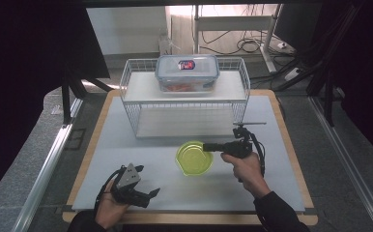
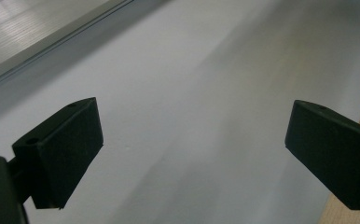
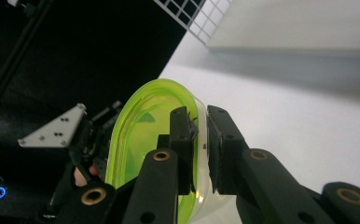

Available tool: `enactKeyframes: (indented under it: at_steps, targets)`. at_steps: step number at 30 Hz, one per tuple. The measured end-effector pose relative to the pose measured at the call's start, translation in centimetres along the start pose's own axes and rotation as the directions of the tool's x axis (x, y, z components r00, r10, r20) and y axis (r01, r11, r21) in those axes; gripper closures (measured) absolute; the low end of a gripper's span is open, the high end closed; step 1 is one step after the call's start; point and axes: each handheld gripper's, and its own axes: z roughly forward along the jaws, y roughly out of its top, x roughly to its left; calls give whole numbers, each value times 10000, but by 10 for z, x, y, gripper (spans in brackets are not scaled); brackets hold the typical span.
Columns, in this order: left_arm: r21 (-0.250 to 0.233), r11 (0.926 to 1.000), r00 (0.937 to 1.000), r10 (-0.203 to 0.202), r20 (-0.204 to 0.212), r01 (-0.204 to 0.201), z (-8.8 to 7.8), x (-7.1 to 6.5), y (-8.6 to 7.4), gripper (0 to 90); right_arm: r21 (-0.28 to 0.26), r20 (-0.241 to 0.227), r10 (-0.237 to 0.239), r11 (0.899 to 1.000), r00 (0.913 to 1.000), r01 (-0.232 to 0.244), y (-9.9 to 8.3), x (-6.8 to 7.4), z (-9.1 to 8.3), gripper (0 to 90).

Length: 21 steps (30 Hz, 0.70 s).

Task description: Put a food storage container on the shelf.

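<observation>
A yellow-green translucent bowl [image 1: 193,157] hangs just above the middle of the white table [image 1: 271,135]. My right gripper [image 1: 206,147] is shut on its right rim; in the right gripper view the two jaws pinch the wall of the bowl [image 3: 141,126], one pad inside and one outside. My left gripper [image 1: 151,194] rests low at the front left of the table, its jaws wide apart. Between the left gripper's fingers [image 2: 59,154] lies nothing but bare table surface.
A white wire rack [image 1: 184,94] stands at the back of the table with a clear lidded food box [image 1: 187,72] on its top shelf. A wooden border [image 1: 291,145] frames the table. Dark stands and cables crowd both sides.
</observation>
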Motion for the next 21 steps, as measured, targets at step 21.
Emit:
enactKeyframes:
  at_steps: [21]
  targets:
    - [-17, 10000, 10000, 71, -19, -71, 0, 0, 0, 38, -955, -132, -504, 9942, 9986, 489, 51, 35, -28, 818]
